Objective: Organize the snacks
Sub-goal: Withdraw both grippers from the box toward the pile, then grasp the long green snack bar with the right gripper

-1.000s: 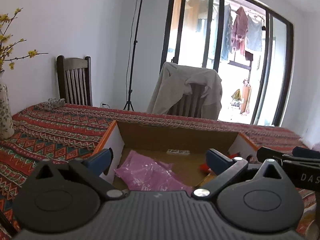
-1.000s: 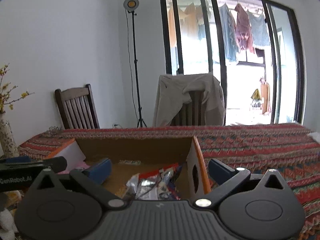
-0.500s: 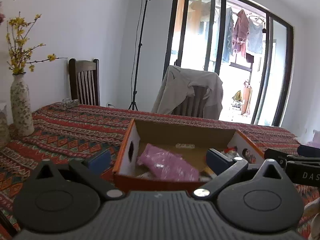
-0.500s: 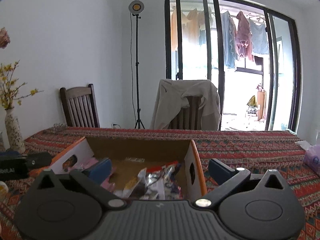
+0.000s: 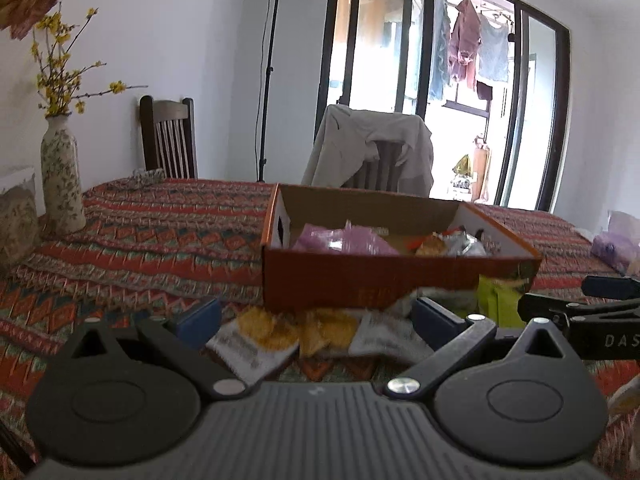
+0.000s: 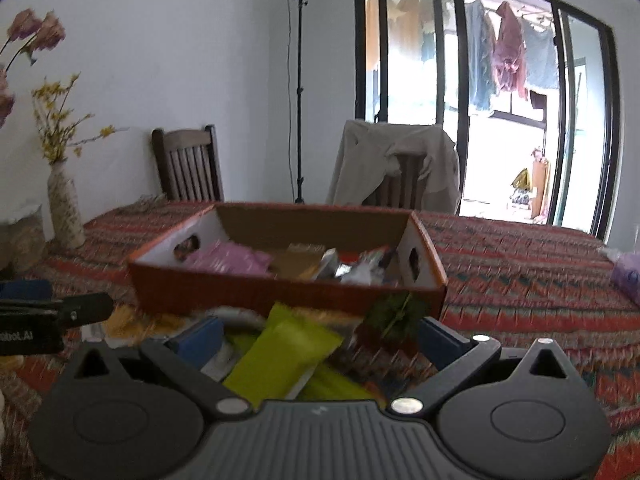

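Observation:
An orange cardboard box [image 5: 360, 280] [image 6: 248, 288] stands on the patterned tablecloth and holds a pink packet [image 5: 340, 240] [image 6: 228, 258] and several silvery snack packs [image 6: 352, 266]. My left gripper [image 5: 316, 320] is open and empty, above white-and-yellow snack packets [image 5: 280, 332] that lie in front of the box. My right gripper [image 6: 320, 338] is open and empty, over a lime-green packet [image 6: 280, 356] and a dark red packet with a green leaf print [image 6: 394, 320]. The right gripper's side shows in the left wrist view at the right edge [image 5: 588, 312].
A flowered vase [image 5: 60, 172] [image 6: 64, 204] stands at the table's left side. Two wooden chairs [image 5: 170, 140] [image 5: 376, 160] are behind the table, one draped with a beige jacket. A purple bag [image 5: 612, 244] lies at the far right.
Both grippers have pulled back from over the box toward the table's near side. The box's front wall and the loose packets in front of it have come into view.

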Action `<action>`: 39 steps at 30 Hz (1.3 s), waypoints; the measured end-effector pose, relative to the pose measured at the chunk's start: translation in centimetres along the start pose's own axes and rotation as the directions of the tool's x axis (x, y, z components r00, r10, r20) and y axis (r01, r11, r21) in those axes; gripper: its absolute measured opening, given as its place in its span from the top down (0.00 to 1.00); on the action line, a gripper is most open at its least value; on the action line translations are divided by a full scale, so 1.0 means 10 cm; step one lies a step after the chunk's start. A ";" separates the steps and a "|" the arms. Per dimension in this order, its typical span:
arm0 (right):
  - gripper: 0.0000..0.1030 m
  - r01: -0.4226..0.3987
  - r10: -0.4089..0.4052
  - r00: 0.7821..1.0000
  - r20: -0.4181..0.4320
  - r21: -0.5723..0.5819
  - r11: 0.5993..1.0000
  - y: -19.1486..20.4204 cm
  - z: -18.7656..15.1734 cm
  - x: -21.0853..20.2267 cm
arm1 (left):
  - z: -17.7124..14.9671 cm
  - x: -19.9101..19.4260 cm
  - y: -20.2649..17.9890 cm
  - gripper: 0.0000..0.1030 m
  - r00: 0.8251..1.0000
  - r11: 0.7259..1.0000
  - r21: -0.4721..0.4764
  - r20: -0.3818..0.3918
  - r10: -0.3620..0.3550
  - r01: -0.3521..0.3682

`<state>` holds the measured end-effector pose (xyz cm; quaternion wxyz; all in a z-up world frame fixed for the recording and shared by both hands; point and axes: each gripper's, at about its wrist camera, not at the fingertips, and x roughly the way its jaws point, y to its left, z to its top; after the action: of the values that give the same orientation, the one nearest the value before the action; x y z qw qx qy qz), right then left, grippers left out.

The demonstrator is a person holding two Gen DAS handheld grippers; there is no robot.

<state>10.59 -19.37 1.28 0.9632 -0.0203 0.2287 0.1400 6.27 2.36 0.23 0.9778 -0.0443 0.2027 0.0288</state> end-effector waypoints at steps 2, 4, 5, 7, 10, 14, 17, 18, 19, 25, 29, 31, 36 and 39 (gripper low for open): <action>0.00 -0.011 0.011 0.999 -0.030 0.021 1.000 0.02 -0.06 0.00 | -0.08 -0.06 0.04 0.00 1.000 1.000 -0.012 -0.008 0.005 -0.005; 0.00 -0.019 0.020 0.999 -0.050 0.038 0.999 0.04 -0.12 0.00 | -0.16 -0.11 0.09 0.00 1.000 1.000 -0.025 -0.017 0.004 -0.005; 0.00 -0.016 0.018 0.998 -0.056 0.037 0.999 0.06 -0.14 0.01 | -0.20 -0.14 0.10 0.00 1.000 1.000 -0.023 -0.018 0.007 -0.007; 0.00 -0.009 0.011 0.998 -0.064 0.030 1.000 0.07 -0.19 0.01 | -0.25 -0.16 0.14 0.00 1.000 1.000 -0.022 -0.026 0.009 -0.010; 0.00 -0.009 0.011 0.997 -0.081 0.026 1.000 0.12 -0.20 0.05 | -0.26 -0.18 0.19 0.00 0.999 0.999 -0.038 -0.031 0.014 -0.015; 0.01 -0.012 0.013 0.997 -0.082 0.009 1.000 0.22 -0.19 0.07 | -0.26 -0.19 0.23 0.00 0.999 0.998 -0.055 -0.031 0.016 -0.017; 0.11 -0.022 0.021 0.996 -0.089 -0.020 1.000 0.32 -0.20 0.10 | -0.27 -0.19 0.25 0.00 0.999 0.998 -0.063 -0.037 0.010 -0.013; 0.14 -0.025 0.022 0.995 -0.096 -0.027 0.999 0.36 -0.20 0.12 | -0.27 -0.19 0.24 0.00 0.999 0.998 -0.065 -0.037 0.007 -0.010; 0.21 -0.026 0.023 0.994 -0.103 -0.028 0.999 0.37 -0.21 0.14 | -0.27 -0.20 0.24 0.00 0.999 0.998 -0.065 -0.035 0.002 -0.005; 0.39 -0.011 0.010 0.992 -0.127 -0.011 1.000 0.41 -0.26 0.25 | -0.30 -0.24 0.20 0.00 0.999 0.999 -0.047 -0.033 -0.010 0.008; 0.45 -0.020 0.016 0.993 -0.121 -0.027 0.999 0.42 -0.28 0.22 | -0.30 -0.23 0.21 0.00 0.999 0.998 -0.055 -0.040 -0.007 0.005; 0.54 -0.019 0.014 0.993 -0.114 -0.041 0.999 0.42 -0.29 0.19 | -0.30 -0.24 0.21 0.00 0.999 0.998 -0.057 -0.038 -0.011 0.009; 0.63 -0.004 0.000 0.996 -0.092 -0.045 0.999 0.34 -0.26 0.07 | -0.29 -0.25 0.19 0.00 0.999 0.999 -0.052 -0.037 -0.012 0.010; 0.64 -0.006 0.003 0.998 -0.061 -0.036 0.999 0.26 -0.23 -0.03 | -0.29 -0.24 0.19 0.00 0.999 0.998 -0.054 -0.041 -0.014 0.011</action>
<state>8.58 -17.18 -0.61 0.9549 -0.0413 0.2554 0.1456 2.82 3.87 -1.59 0.9720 -0.0725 0.2220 0.0272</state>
